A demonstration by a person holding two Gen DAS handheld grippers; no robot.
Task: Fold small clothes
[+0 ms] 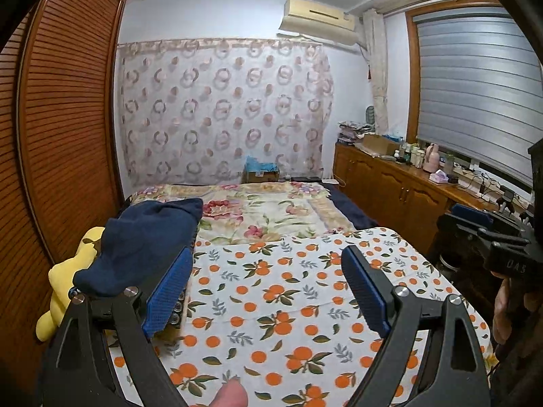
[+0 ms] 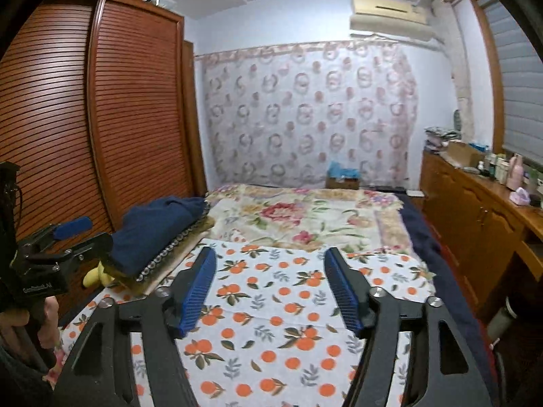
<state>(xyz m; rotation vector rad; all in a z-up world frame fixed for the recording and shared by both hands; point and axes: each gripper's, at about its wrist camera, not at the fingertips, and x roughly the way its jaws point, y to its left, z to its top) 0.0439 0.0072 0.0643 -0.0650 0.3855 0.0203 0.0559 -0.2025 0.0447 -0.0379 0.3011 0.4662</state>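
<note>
No writing read clearly. The left gripper (image 1: 268,291) and right gripper (image 2: 269,290) hovered wide open and empty, tilted slightly down over the orange-print cloth (image 1: 288,308).

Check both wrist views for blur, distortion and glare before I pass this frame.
Left wrist: sharp, strong fisheye bowing the wardrobe, black corner vignetting, no glare. Right wrist: same distortion, slightly softer, with mild smear on the curtain; dim at the cabinet.

One navy garment (image 1: 149,237), one yellow toy (image 1: 64,278)
</note>
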